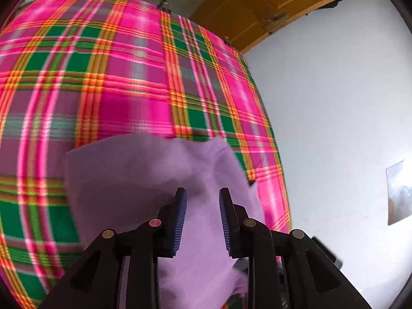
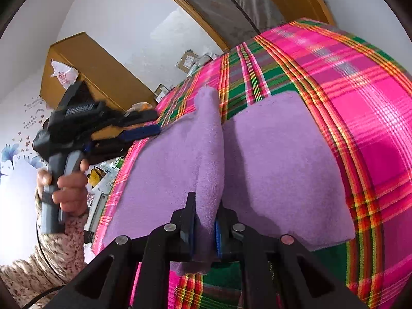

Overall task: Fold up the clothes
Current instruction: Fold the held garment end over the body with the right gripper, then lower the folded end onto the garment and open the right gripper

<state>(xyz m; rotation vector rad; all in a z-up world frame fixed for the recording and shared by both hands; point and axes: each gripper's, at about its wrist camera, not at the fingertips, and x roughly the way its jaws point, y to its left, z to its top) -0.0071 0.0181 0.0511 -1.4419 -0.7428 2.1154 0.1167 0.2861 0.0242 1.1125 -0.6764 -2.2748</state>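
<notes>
A lilac fleece cloth (image 2: 278, 170) lies on a bed covered by a pink, green and orange plaid sheet (image 2: 365, 97). My right gripper (image 2: 204, 206) is shut on a raised fold of this cloth (image 2: 209, 154), which stands up as a ridge running away from the fingers. In the left wrist view the same lilac cloth (image 1: 123, 177) lies below my left gripper (image 1: 203, 193), which is open with nothing between its blue pads (image 1: 180, 219). The left gripper (image 2: 154, 122) also shows in the right wrist view, held by a hand (image 2: 69, 188) over the cloth's far left edge.
The plaid sheet (image 1: 103, 77) fills most of the left wrist view; a white wall (image 1: 334, 116) and yellow-brown door frame (image 1: 270, 2) lie beyond. In the right wrist view, a wooden cabinet (image 2: 95, 69), boxes and packets (image 2: 103, 175) sit left of the bed.
</notes>
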